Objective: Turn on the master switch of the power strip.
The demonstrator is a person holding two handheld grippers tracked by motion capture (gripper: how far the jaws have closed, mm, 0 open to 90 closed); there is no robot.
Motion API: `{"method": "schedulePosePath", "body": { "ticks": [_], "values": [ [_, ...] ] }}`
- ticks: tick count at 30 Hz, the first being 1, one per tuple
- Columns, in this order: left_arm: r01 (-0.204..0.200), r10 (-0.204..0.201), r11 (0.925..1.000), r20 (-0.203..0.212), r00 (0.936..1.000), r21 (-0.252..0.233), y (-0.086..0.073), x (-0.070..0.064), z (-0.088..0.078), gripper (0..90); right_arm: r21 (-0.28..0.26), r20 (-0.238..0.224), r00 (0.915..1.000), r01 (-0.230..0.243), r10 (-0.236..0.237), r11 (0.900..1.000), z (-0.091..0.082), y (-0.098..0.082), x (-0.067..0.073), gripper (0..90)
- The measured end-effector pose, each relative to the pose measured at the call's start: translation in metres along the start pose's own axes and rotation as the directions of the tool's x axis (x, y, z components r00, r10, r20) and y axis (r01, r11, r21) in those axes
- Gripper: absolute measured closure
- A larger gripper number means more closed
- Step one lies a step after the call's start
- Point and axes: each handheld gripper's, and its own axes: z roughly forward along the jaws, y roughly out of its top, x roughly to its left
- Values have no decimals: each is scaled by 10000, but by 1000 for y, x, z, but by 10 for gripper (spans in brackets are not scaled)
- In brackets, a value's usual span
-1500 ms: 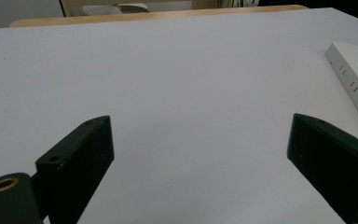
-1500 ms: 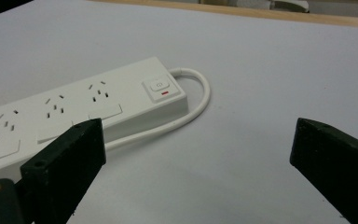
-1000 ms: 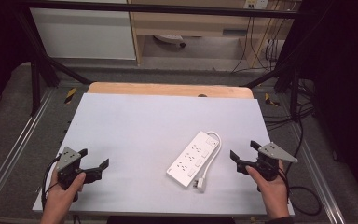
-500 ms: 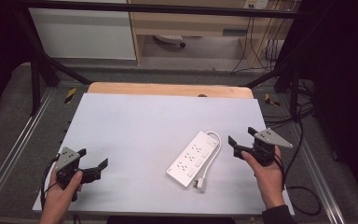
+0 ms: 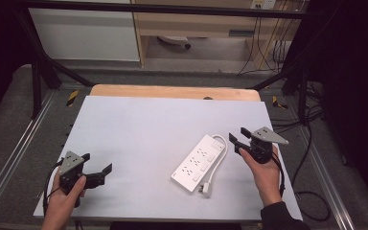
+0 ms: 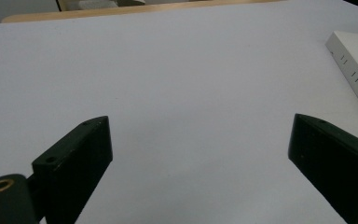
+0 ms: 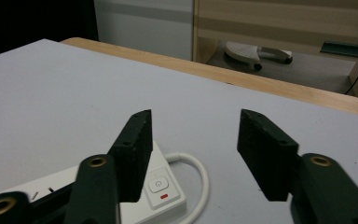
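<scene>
Since the earlier frames the right gripper has travelled up the surface from the near right edge toward the far end of the power strip, and its fingers have just been closing; nothing sits between them yet. Left gripper has held its place.

Near edge, left: left gripper rests low at the near left corner of the surface, held in the person's left hand, forearm coming in from below. It points right, toward the strip, but well apart from it. Fingers stand wide apart with bare surface between them. Judged to be parked, waiting.

Middle: power strip lies flat, diagonal, near end toward the centre-near edge, far end toward the right. White cable loops round the far end and runs back along the right side to the plug by the near end. Placement leaves the switch end facing the right hand.

Right, farther: right gripper is raised a little, just beside the far end of the strip, not touching. Right hand grips from below, wrist straight, tool aimed left and far. In the right gripper view its fingers are part-way apart, with the switch button and cable loop just below the left one. Judged: lining up on the switch end or the cable.
</scene>
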Motion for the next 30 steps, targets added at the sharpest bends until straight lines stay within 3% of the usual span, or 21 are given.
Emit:
{"method": "schedulePosePath", "body": {
  "ticks": [5,12,21,30],
  "values": [
    [-67,67,10000,14,10000,57,0,0,1,62,81,-204,9998,31,-29,10000,8,-2,2,683],
    [-99,99,9999,38,9999,77,0,0,1,62,9,-509,9987,91,-90,10000,16,-3,7,816],
    [-208,206,9997,97,9997,109,0,-2,2,63,141,-781,9969,66,-54,9999,22,-8,12,900],
    [-270,268,9995,184,9995,133,0,-3,3,63,549,-864,9963,84,-36,9985,29,-14,12,900]
  ]
}}
